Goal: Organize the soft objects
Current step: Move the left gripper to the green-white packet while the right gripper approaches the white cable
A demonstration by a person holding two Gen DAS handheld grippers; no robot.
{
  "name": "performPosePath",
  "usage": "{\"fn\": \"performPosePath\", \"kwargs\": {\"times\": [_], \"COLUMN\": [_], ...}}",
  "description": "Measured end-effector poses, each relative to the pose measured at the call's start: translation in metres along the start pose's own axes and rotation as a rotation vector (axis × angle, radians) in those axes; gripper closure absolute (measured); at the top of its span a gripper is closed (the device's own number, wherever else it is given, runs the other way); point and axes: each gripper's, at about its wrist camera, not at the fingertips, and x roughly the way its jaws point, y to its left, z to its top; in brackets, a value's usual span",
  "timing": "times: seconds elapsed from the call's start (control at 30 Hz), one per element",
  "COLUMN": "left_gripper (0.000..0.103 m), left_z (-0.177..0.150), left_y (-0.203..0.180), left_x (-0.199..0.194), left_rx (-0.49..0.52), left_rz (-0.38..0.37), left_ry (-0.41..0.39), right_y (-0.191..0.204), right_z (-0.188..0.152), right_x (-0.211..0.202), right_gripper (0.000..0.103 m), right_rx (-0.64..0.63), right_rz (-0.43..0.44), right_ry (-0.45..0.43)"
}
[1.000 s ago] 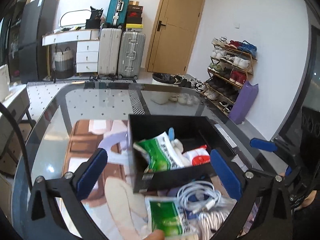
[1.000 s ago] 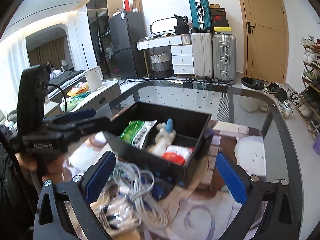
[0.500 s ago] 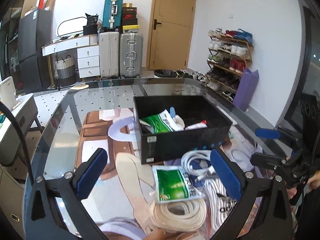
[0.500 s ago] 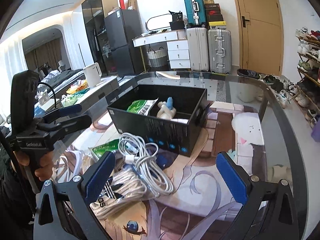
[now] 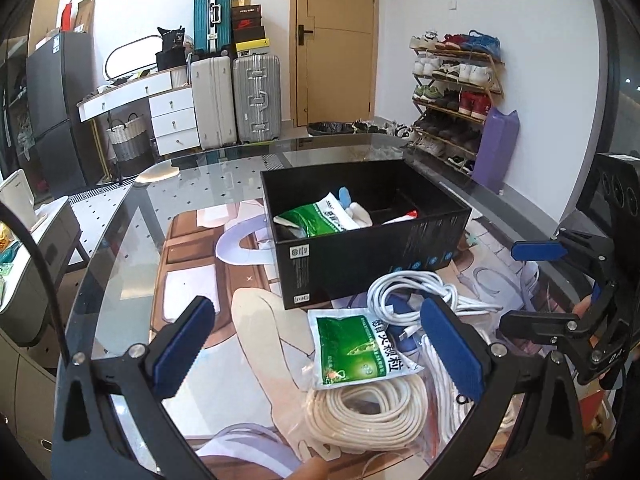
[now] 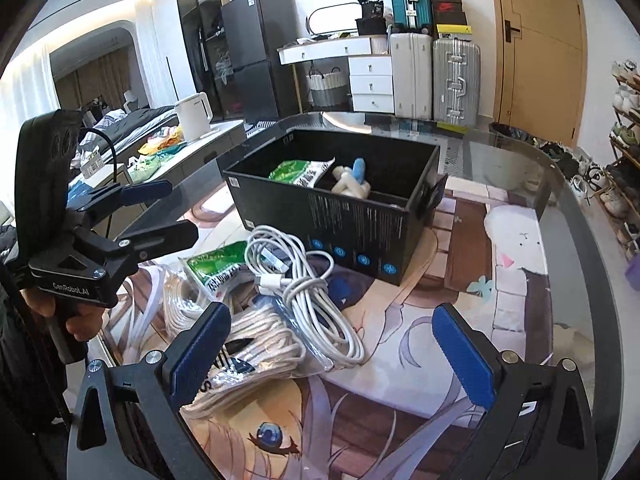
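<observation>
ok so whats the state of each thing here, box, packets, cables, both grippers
box: open, part filled
packet in box: leaning on the wall
packet on table: flat, outside the box, over the cream cord
white cable: coiled, loose on table
cream cord: coiled, bagged
left gripper: open, empty
right gripper: open, empty
door: shut

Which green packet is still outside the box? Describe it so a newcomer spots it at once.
Start at the black box on the glass table. Just in front of it, the loose green packet lies flat atop a coiled cream cord. Its twin leans inside the box.
</observation>
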Motion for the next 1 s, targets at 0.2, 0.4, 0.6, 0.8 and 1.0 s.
{"fn": "performPosePath", "kwargs": {"times": [0.2, 0.4, 0.6, 0.8, 1.0], "left_gripper": [0.000, 0.000, 0.000, 0.000, 0.000], "left_z": [-0.005, -0.006, -0.006, -0.006, -0.008], "left_y": [-0.001, -0.002, 0.000, 0.001, 0.001], "left_x": [0.009, 0.012, 0.012, 0.012, 0.017], "left_rx": [0.006, 0.016, 0.016, 0.019, 0.025], "left_rz": [0.001, 0.006, 0.007, 0.008, 0.003], "left_ry": [0.036, 0.050, 0.050, 0.053, 0.071], "right_y": [-0.009, -0.007, 0.007, 0.012, -0.003], "right_z": [-0.003, -0.005, -0.005, -0.007, -0.006], "right_x": [0.006, 0.009, 0.012, 0.015, 0.024], "right_gripper": [0.001, 0.001, 0.001, 0.001, 0.001], "right_rx": [0.031, 0.032, 0.006, 0.013, 0.091], "right_rz": [-0.001, 0.006, 0.024, 0.022, -0.025], "right_ry": [0.021, 0.044, 0.054, 0.038, 0.054]}}
